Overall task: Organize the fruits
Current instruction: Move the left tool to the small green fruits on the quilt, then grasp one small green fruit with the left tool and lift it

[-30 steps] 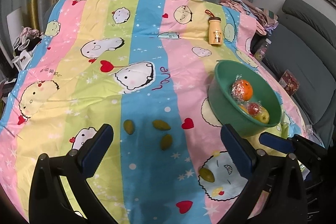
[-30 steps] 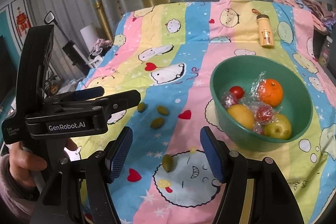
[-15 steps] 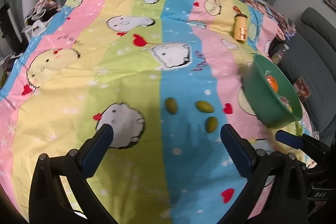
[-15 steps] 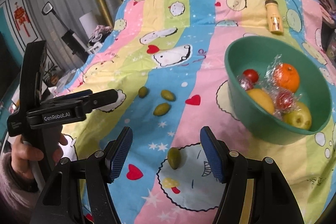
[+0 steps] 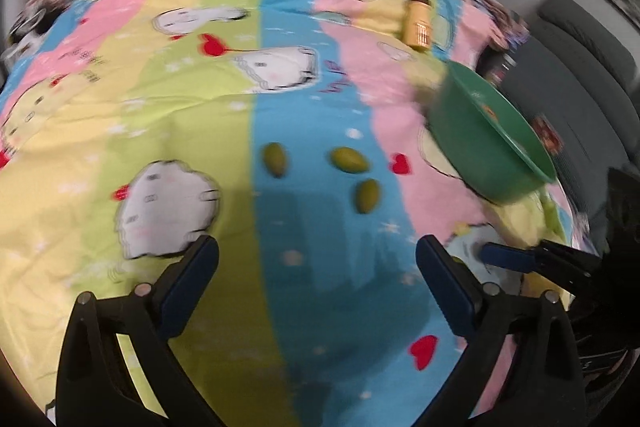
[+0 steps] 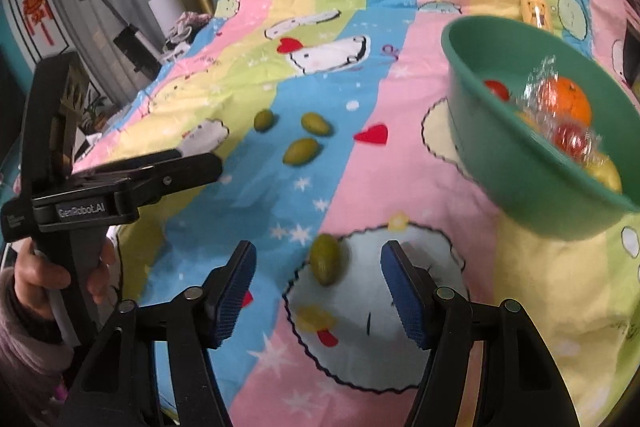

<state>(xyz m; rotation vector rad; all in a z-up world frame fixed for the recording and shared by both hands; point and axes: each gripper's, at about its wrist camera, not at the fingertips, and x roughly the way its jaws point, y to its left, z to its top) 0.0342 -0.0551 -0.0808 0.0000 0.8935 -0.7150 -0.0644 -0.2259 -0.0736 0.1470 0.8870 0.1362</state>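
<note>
So my right gripper (image 6: 316,285) is half open, nothing held, with the small oval green fruit (image 6: 326,259) lying loose just ahead between the pads, long axis pointing away. Left gripper (image 5: 318,269) gapes wide and empty, its jaws just closing slightly, three more green fruits (image 5: 348,159) farther off. Green plastic bowl (image 6: 500,155) sits far right on the striped cartoon bedsheet (image 6: 352,187); curtains behind.

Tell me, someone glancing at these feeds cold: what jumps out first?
The loud striped cartoon bedsheet fills both views. At right on it sits a green bowl holding an orange and other fruit, some in clear wrap. Four small green fruits lie loose on the sheet: three in a cluster, and one just ahead of the open right gripper.
</note>
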